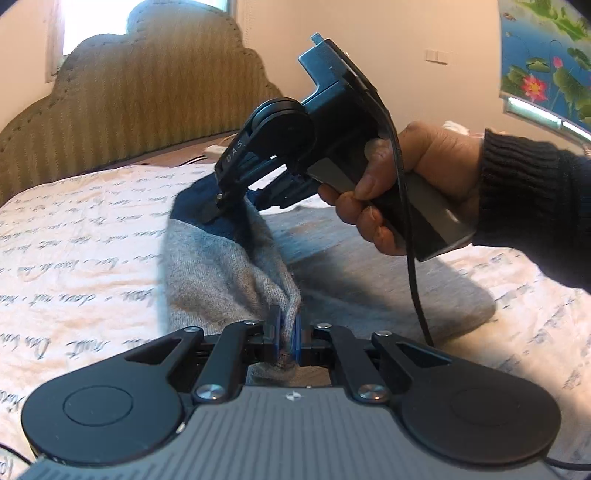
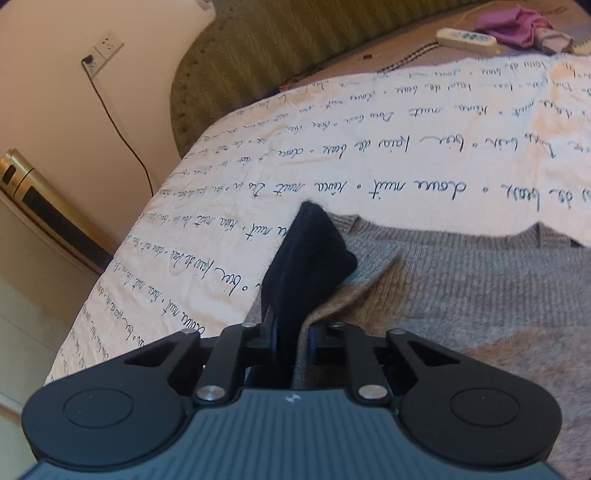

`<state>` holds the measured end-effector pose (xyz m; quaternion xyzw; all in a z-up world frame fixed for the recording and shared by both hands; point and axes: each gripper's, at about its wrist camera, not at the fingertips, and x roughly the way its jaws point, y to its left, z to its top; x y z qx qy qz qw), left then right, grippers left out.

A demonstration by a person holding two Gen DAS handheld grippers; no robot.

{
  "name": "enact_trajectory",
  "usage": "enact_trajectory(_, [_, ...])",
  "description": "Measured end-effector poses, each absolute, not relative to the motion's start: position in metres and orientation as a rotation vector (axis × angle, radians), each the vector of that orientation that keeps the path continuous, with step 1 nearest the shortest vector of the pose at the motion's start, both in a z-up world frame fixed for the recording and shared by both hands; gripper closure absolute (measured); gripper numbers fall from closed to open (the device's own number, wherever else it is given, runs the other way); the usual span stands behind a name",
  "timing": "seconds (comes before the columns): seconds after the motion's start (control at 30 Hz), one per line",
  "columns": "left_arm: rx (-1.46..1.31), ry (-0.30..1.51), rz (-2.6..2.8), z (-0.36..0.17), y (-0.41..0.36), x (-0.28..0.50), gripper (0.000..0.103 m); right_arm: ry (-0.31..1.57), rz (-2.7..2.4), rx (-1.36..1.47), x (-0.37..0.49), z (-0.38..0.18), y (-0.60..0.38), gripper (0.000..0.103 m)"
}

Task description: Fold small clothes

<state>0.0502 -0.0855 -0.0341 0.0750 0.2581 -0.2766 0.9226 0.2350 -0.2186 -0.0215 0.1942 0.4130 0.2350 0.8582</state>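
A small grey knitted sweater (image 1: 388, 273) with a dark navy band (image 1: 207, 199) lies on the bed. My left gripper (image 1: 286, 332) is shut on a grey fold of it and holds that edge lifted. My right gripper (image 1: 221, 210), held in a hand, is shut on the navy band further up the same raised edge. In the right wrist view the right gripper (image 2: 291, 332) pinches the navy band (image 2: 306, 254), with the grey sweater body (image 2: 480, 280) flat to the right.
The bed has a white cover with script lettering (image 2: 369, 155) and an olive padded headboard (image 1: 140, 103). A white power strip (image 2: 467, 38) and pink cloth (image 2: 509, 22) lie near the headboard. A wall socket with cord (image 2: 105, 48) is on the left.
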Motion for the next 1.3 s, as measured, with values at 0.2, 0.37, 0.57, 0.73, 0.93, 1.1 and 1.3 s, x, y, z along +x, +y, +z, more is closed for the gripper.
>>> enact_trajectory(0.2, [0.155,0.498,-0.662,-0.023,-0.129,0.040,0.097,0.813,0.488,0.399,0.219,-0.005,-0.264,0.090])
enact_trajectory(0.37, [0.141,0.498,-0.748,-0.022,-0.173,0.036,0.098,0.785,0.429,0.398,0.203,0.003,-0.318,0.090])
enact_trajectory(0.57, [0.120,0.572,-0.809,-0.034,-0.216,0.040,0.098,0.789,0.334,0.404,0.188,-0.006,-0.376,0.090])
enact_trajectory(0.73, [0.130,0.656,-0.812,-0.058,-0.234,0.050,0.098,0.817,0.273,0.421,0.183,-0.034,-0.406,0.090])
enact_trajectory(0.93, [0.140,0.675,-0.831,-0.073,-0.236,0.058,0.088,0.818,0.248,0.502,0.183,-0.063,-0.420,0.090])
enact_trajectory(1.1, [0.103,0.630,-0.920,-0.045,-0.199,0.052,0.068,0.765,0.277,0.668,0.176,-0.061,-0.438,0.085])
enact_trajectory(1.3, [0.109,0.489,-0.730,-0.006,-0.140,0.069,0.044,0.718,0.255,0.629,0.175,-0.042,-0.439,0.064])
